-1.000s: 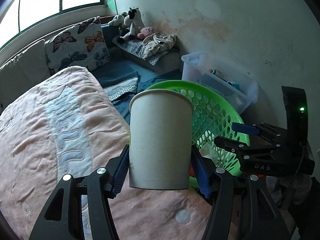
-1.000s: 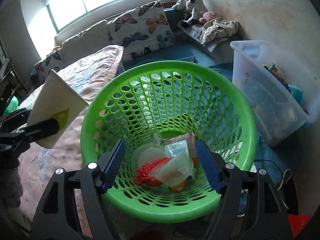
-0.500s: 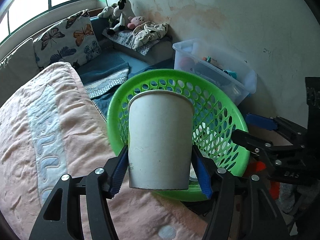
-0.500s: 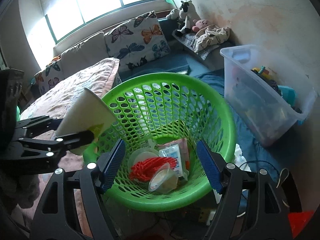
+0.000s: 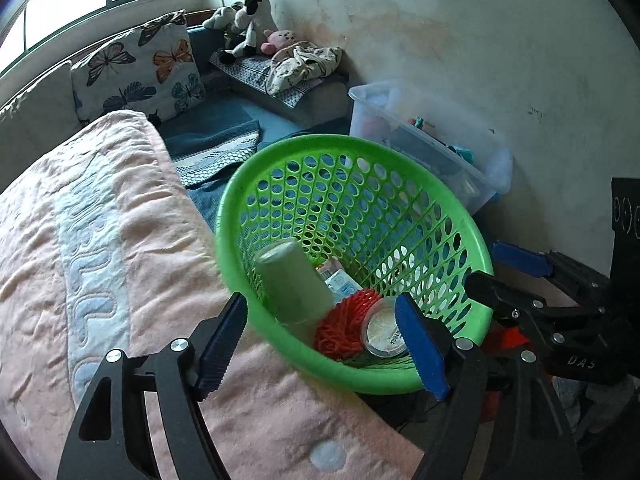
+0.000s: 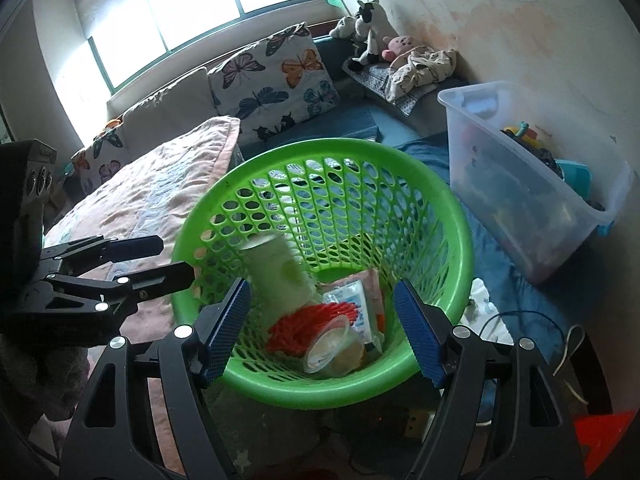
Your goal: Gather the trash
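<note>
A: Left gripper (image 5: 322,342), jaws wide apart, nothing between the blue pads. Paper cup (image 5: 292,284) lies tilted inside the green basket (image 5: 472,236), bottom end toward the rim, blurred in both views.

B: Right gripper (image 6: 322,334): jaws wide too, empty, above the basket's near rim. From here the cup (image 6: 280,276) leans against the left inner wall.

A: Under the cup: red mesh netting (image 5: 344,328), a clear lidded tub (image 5: 382,332), a small printed packet (image 5: 340,280). Print too small to read. My right pad hides part of the tub.

B: The packet is partly buried. Something orange beneath it, cannot tell what.

A: Basket touches the pink quilt (image 5: 100,240). Its base is hidden.

B: Clear storage bin (image 6: 532,196) stands apart by the wall, contents murky.
</note>
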